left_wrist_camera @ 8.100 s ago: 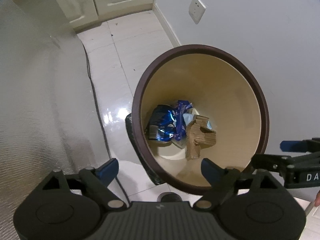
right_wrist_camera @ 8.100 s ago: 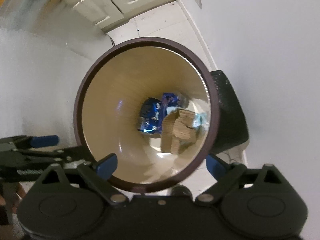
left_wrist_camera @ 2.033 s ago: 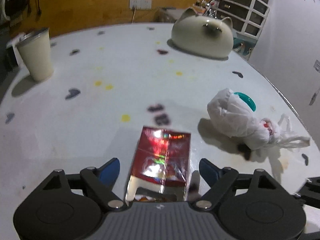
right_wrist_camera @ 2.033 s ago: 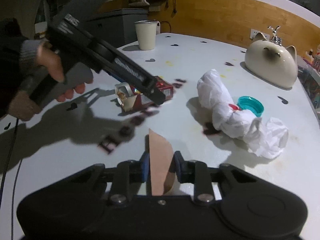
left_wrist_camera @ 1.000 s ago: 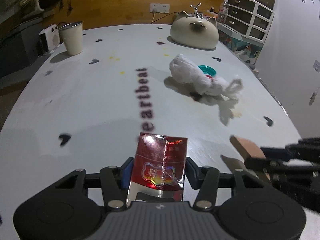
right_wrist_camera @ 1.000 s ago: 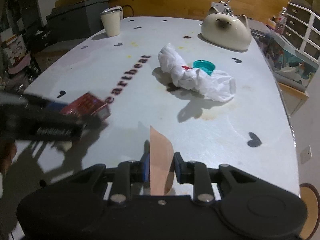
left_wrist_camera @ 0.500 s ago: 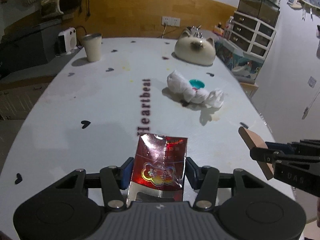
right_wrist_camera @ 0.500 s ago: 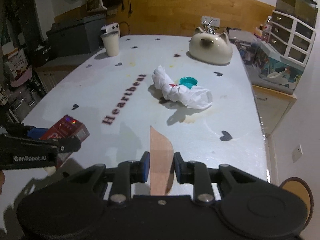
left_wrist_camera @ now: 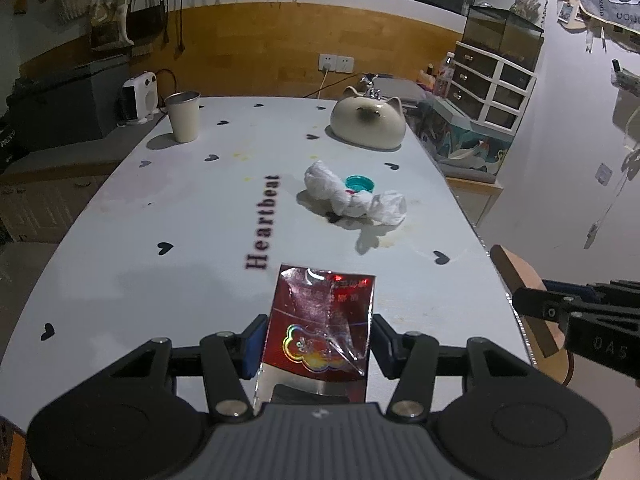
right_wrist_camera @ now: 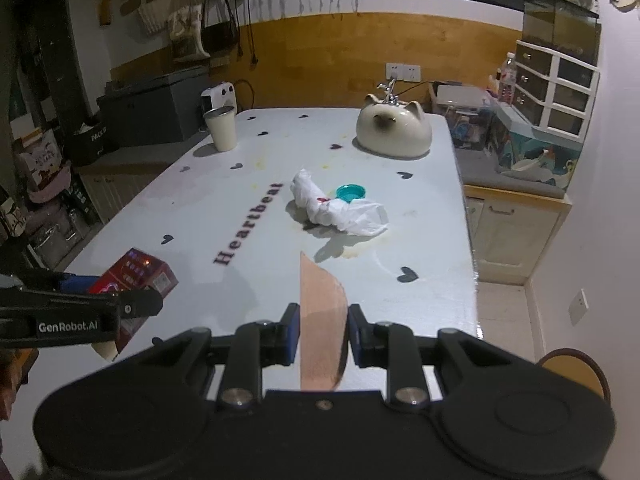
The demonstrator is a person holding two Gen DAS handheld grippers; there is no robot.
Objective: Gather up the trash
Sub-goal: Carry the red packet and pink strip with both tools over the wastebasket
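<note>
The word "Heartbeat" (left_wrist_camera: 264,222) runs in dark letters down the middle of the white worktop (left_wrist_camera: 120,240), among scattered black hearts. In the right wrist view the side of the left tool (right_wrist_camera: 140,304) reads "GenRobot.AI"; in the left wrist view the right tool (left_wrist_camera: 532,300) shows the letters "DAS". Print on the red foil packet (left_wrist_camera: 322,320) is too small to read, though a holographic cloud-shaped sticker shows on its face.

The left tool (left_wrist_camera: 316,340) is clenched on the red foil packet, pads pressing both long sides, the packet held above the near end of the worktop. The right tool (right_wrist_camera: 322,334) is clamped on a thin brown cardboard piece (right_wrist_camera: 320,320) that stands on edge between its pads, also off the surface.

Further off lies a crumpled white plastic bag (left_wrist_camera: 352,196) with a teal bottle cap (left_wrist_camera: 359,183) touching its far side. A cream cat-shaped ceramic dish (left_wrist_camera: 368,122) sits at the far right, and a cream metal-rimmed cup (left_wrist_camera: 183,116) at the far left. A brown-rimmed bin (right_wrist_camera: 576,372) shows low on the floor at the right edge of the right wrist view. Nothing lies between the tools and the bag.

Compared with a second ago, both tools have risen and pulled back: the whole worktop and the room behind now show, and the bag looks smaller and farther. Both grips are unchanged.
</note>
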